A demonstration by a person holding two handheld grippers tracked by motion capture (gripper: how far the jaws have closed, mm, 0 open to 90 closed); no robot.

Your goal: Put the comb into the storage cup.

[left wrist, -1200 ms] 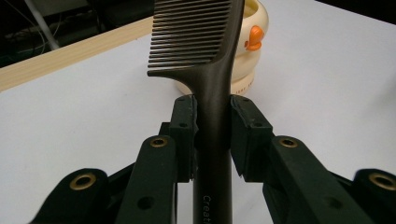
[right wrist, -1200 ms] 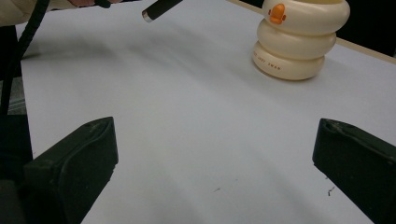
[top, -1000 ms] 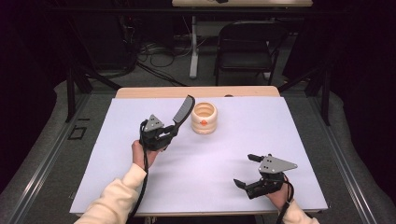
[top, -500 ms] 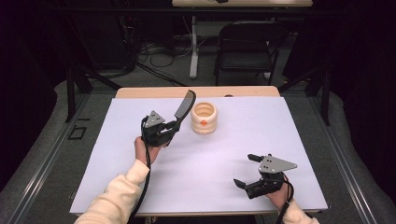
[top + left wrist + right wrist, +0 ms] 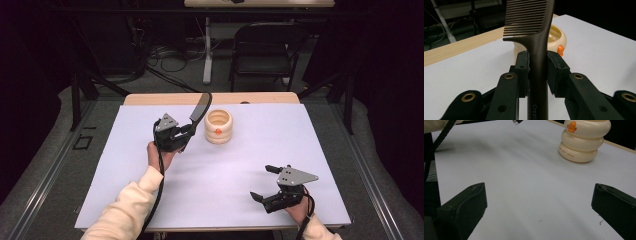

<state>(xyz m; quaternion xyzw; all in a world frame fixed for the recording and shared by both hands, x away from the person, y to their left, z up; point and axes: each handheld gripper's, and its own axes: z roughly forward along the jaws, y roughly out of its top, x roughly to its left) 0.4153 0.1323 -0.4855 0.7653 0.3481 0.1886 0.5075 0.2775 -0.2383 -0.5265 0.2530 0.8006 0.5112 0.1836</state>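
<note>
1. While you hold the dark comb point(image 5: 201, 107) in your left gripper point(image 5: 182, 135), it stands raised above the white surface point(image 5: 250, 165), its toothed end tilted toward the cream ringed cup point(image 5: 218, 126) just beside it.
2. Your left fingers point(image 5: 522, 67) are nearly closed, pressed on the comb's handle from both sides; the teeth rise above them.
3. Looking into the cup from the high view, you see a pale hollow with nothing visible inside; it stands upright near the far edge of the surface.
4. Your right gripper point(image 5: 270, 182) sits low near the front right corner, well apart from the cup, its fingers point(image 5: 464, 207) spread wide with only bare surface between them.
5. From the right gripper view you get the cup's side: three stacked rings, an orange beak-like knob point(image 5: 572, 126) and small lettering, too small to read.
6. From the left gripper view you get the comb's fine teeth and part of a printed word on the handle.
</note>
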